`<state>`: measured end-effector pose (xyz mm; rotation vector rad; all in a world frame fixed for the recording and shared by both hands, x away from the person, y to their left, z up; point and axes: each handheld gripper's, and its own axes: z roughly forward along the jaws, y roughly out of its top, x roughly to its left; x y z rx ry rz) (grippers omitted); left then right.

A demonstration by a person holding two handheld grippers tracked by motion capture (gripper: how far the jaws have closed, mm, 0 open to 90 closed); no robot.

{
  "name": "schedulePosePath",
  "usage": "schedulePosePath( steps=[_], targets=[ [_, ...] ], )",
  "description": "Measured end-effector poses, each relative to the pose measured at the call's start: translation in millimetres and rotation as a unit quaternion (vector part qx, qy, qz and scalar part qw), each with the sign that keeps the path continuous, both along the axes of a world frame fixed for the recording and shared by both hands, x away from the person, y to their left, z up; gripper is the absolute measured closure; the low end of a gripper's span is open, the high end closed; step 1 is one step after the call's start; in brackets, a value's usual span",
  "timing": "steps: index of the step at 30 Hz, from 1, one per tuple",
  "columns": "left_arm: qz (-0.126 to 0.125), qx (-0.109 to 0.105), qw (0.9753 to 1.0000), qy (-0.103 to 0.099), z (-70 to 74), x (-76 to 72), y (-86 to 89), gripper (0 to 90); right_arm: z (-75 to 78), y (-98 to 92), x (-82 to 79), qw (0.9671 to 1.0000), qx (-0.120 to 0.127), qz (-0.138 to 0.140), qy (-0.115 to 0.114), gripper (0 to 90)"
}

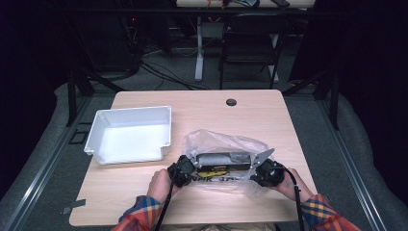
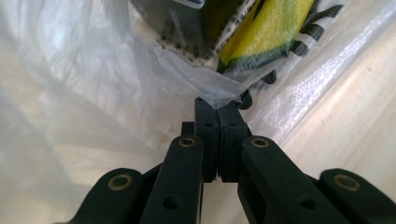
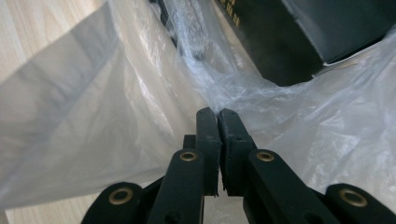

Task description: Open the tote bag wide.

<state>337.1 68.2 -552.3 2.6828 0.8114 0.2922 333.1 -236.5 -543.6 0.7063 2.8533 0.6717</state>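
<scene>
From the high view, a clear plastic bag point(image 1: 226, 149) lies on the near middle of the wooden counter point(image 1: 269, 110), with a dark box point(image 1: 223, 161) carrying yellow print inside it. The left gripper point(image 1: 182, 171) sits at the bag's left end and the right gripper point(image 1: 267, 174) at its right end, each held in a hand, so the bag stretches between them. A white tray point(image 1: 130, 134) stands to the left, just beside the bag but apart from it. In the left gripper view, the jaws of the left gripper point(image 2: 217, 106) are pressed together on a fold of the plastic bag point(image 2: 140, 79), which fans out ahead of the tips; the box point(image 2: 187, 23) and its yellow print lie just beyond, inside the film. In the right gripper view, the right gripper point(image 3: 217, 113) has its jaws closed on a gathered pinch of the bag point(image 3: 116, 116), and the box point(image 3: 289, 42) lies ahead and to the right of the tips, behind the plastic.
</scene>
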Motion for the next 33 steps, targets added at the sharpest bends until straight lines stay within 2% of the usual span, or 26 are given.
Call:
schedulePosePath(
  steps=[3,5,6,7,8,11,14,15,16,17,18,19,21,23,24,25,26,28,29,30,33],
  targets=[
    [-0.002,-0.001,1.0000,0.003,0.5,-0.7,4.5,88.9,-1.8,1.4,0.8,0.9999,-0.016,0.004,0.005,86.6],
    [0.002,-0.001,1.0000,-0.001,2.8,-1.4,4.8,85.8,0.2,0.0,1.5,0.9999,-0.008,0.000,0.007,78.0],
    [0.001,-0.008,1.0000,0.001,5.5,-1.5,5.1,81.6,3.5,-1.1,1.6,1.0000,-0.002,-0.004,0.006,75.6],
    [0.002,-0.015,0.9999,-0.001,10.8,-2.2,5.4,79.8,8.3,-3.1,1.8,0.9999,0.011,-0.004,0.005,71.8],
    [0.003,-0.022,0.9998,-0.002,14.9,-3.0,6.1,73.1,16.7,-6.3,1.9,0.9995,0.032,-0.003,0.007,65.4],
    [0.006,-0.038,0.9992,-0.009,25.3,-6.5,9.1,65.4,31.1,-12.1,-0.6,0.9983,0.058,-0.005,0.006,58.9],
    [0.017,-0.069,0.9974,-0.011,39.7,-12.3,16.3,57.0,46.1,-20.1,-2.3,0.9963,0.086,-0.003,-0.001,53.5],
    [0.018,-0.075,0.9970,-0.010,43.5,-13.3,18.4,52.9,50.9,-23.1,-3.0,0.9943,0.105,-0.016,-0.009,51.6],
    [0.019,-0.086,0.9961,-0.014,49.4,-14.8,21.4,51.3,53.8,-25.1,-2.4,0.9934,0.112,-0.022,-0.018,51.2],
    [0.026,-0.102,0.9941,-0.024,57.0,-15.8,24.8,49.4,57.4,-27.1,-2.2,0.9915,0.121,-0.034,-0.031,49.7],
    [0.031,-0.113,0.9926,-0.033,63.6,-15.7,27.2,46.5,60.2,-29.0,-0.9,0.9881,0.130,-0.060,-0.057,47.8],
    [0.041,-0.124,0.9903,-0.047,69.9,-15.0,29.0,44.1,61.0,-29.4,1.5,0.9858,0.127,-0.082,-0.074,46.5],
    [0.059,-0.135,0.9864,-0.073,78.6,-11.5,30.9,40.1,59.0,-27.5,6.7,0.9816,0.116,-0.118,-0.094,44.3],
    [0.081,-0.144,0.9821,-0.090,83.7,-3.7,31.8,37.0,54.8,-24.9,15.6,0.9764,0.105,-0.156,-0.107,42.6],
    [0.087,-0.148,0.9807,-0.094,83.9,1.1,31.8,36.5,53.1,-24.2,18.7,0.9741,0.103,-0.167,-0.112,41.7],
    [0.092,-0.154,0.9793,-0.093,82.8,5.9,31.6,36.4,51.9,-24.0,23.2,0.9725,0.094,-0.182,-0.111,40.3],
    [0.102,-0.158,0.9775,-0.095,80.7,10.1,31.2,35.8,49.9,-23.8,27.7,0.9717,0.096,-0.191,-0.100,39.7],
    [0.117,-0.156,0.9754,-0.103,73.9,18.1,28.9,35.2,46.9,-24.2,34.9,0.9704,0.094,-0.201,-0.095,41.0],
    [0.125,-0.155,0.9743,-0.105,70.1,21.8,28.1,35.3,45.5,-23.9,37.3,0.9712,0.096,-0.199,-0.087,41.2],
    [0.123,-0.152,0.9756,-0.099,66.4,25.7,27.7,35.8,43.5,-23.1,39.8,0.9708,0.100,-0.202,-0.082,41.9],
    [0.126,-0.147,0.9770,-0.090,55.3,32.3,24.0,37.7,37.1,-20.2,46.3,0.9739,0.089,-0.197,-0.070,47.9]
  ],
)
